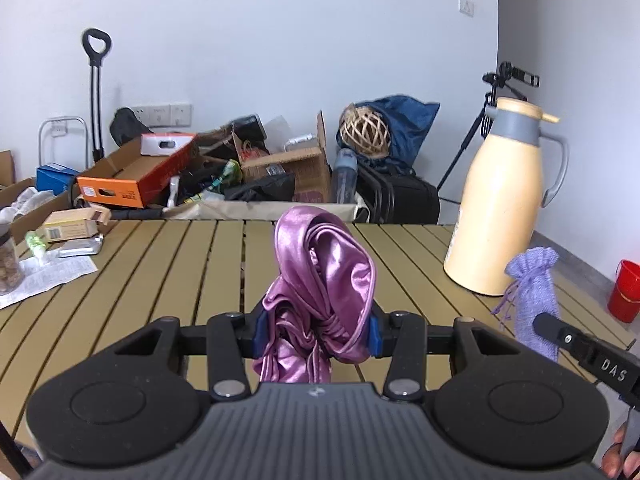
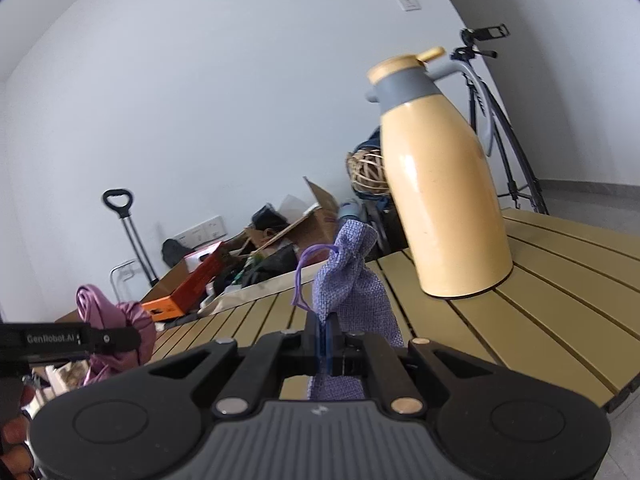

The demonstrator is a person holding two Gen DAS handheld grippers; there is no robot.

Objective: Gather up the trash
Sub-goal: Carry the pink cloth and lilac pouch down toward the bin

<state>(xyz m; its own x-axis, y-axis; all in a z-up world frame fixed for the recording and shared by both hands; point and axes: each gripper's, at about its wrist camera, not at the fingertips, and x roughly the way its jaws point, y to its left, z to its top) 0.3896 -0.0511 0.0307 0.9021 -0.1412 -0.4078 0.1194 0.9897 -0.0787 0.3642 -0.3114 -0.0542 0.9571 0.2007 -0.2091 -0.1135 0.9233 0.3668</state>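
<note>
Slatted table (image 1: 160,264), cluttered boxes (image 1: 136,176) far. Left gripper (image 1: 316,334) clamped on pink satin cloth (image 1: 324,272); right gripper (image 2: 326,344) pinching purple pouch (image 2: 352,288), both lifted. Unbinned yet; paper scraps (image 1: 52,276) remaining far left.

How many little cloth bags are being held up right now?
2: a shiny pink satin bag clamped in the left claw, and a purple knitted drawstring pouch pinched in the right claw.
</note>
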